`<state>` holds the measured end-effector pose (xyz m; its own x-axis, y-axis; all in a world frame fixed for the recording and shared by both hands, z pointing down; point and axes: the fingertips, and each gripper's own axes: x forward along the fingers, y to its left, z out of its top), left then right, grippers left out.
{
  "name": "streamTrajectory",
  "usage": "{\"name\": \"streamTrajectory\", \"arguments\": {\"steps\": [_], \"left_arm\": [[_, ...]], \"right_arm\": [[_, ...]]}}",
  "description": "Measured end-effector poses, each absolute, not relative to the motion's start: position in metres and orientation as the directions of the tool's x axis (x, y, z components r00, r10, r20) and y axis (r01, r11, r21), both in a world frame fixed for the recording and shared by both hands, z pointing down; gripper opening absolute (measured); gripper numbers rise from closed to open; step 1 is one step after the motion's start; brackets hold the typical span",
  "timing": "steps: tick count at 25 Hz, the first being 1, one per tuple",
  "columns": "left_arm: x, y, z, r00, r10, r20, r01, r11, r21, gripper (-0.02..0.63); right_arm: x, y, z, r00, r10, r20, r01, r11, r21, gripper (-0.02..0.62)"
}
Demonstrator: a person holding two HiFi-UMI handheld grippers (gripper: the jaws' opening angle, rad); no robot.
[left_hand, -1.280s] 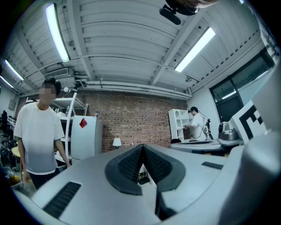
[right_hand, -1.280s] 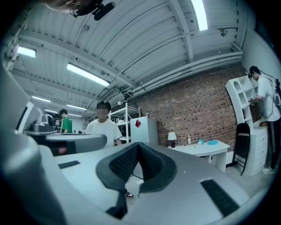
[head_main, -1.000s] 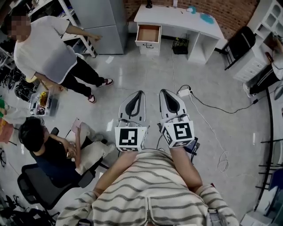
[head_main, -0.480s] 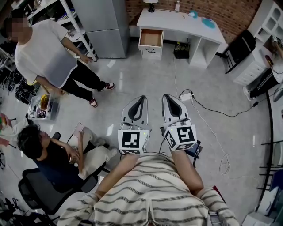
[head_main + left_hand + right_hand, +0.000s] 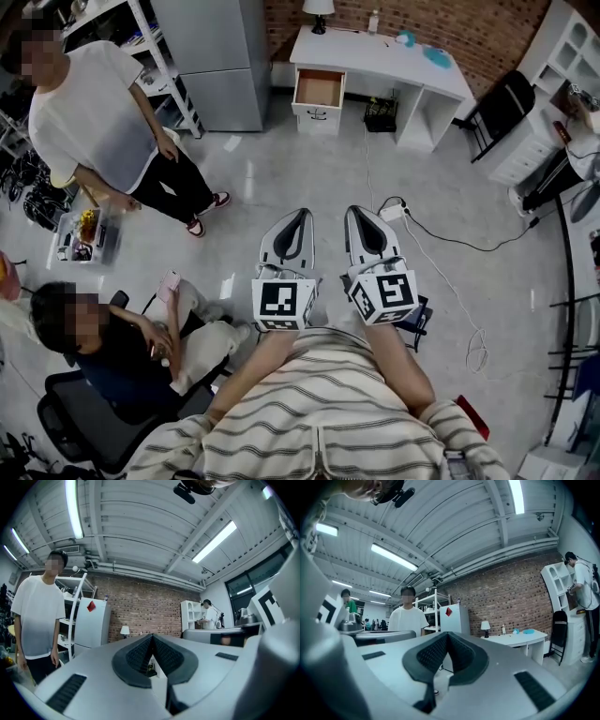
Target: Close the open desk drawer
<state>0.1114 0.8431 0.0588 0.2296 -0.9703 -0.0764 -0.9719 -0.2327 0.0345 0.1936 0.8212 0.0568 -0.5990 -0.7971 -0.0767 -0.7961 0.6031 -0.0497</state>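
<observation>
In the head view a white desk (image 5: 427, 67) stands against the brick wall at the far end of the room. Its left drawer (image 5: 319, 88) is pulled out and shows a brown inside. My left gripper (image 5: 299, 215) and right gripper (image 5: 358, 212) are side by side over the floor, far short of the desk and pointing level toward it. Both are shut with nothing between their jaws. In the left gripper view the left gripper (image 5: 151, 637) has its pads meeting at the tip. The right gripper (image 5: 447, 635) looks the same in its own view, with the desk (image 5: 520, 638) beyond it.
A person in a white shirt (image 5: 89, 117) stands at the left, and another (image 5: 108, 352) sits on an office chair. A grey fridge (image 5: 211, 56) is left of the desk. A power strip (image 5: 392, 212) and a cable lie on the floor. A black chair (image 5: 502, 101) stands at the right.
Both grippers have advanced over the floor toward the desk, still shut. More of the desk and its lamp has come into view. The standing person has shifted his stance.
</observation>
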Motion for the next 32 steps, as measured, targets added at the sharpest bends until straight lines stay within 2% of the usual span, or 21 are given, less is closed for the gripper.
{"name": "streamTrajectory", "arguments": {"steps": [15,22,32], "left_arm": [[0.083,0.795,0.066,0.229,-0.969,-0.094,-0.973,-0.229,-0.011,0.006],[0.066,0.727,0.078,0.222,-0.971,-0.095,-0.975,-0.218,-0.044,0.006],[0.052,0.607,0.097,0.234,-0.971,-0.054,-0.972,-0.233,-0.027,0.006]], "right_arm": [[0.16,0.776,0.055,-0.612,-0.778,-0.144,-0.782,0.622,-0.04,0.011],[0.145,0.707,0.073,-0.599,-0.784,-0.165,-0.788,0.613,-0.05,0.011],[0.129,0.579,0.09,-0.576,-0.808,-0.124,-0.805,0.587,-0.083,0.011]]}}
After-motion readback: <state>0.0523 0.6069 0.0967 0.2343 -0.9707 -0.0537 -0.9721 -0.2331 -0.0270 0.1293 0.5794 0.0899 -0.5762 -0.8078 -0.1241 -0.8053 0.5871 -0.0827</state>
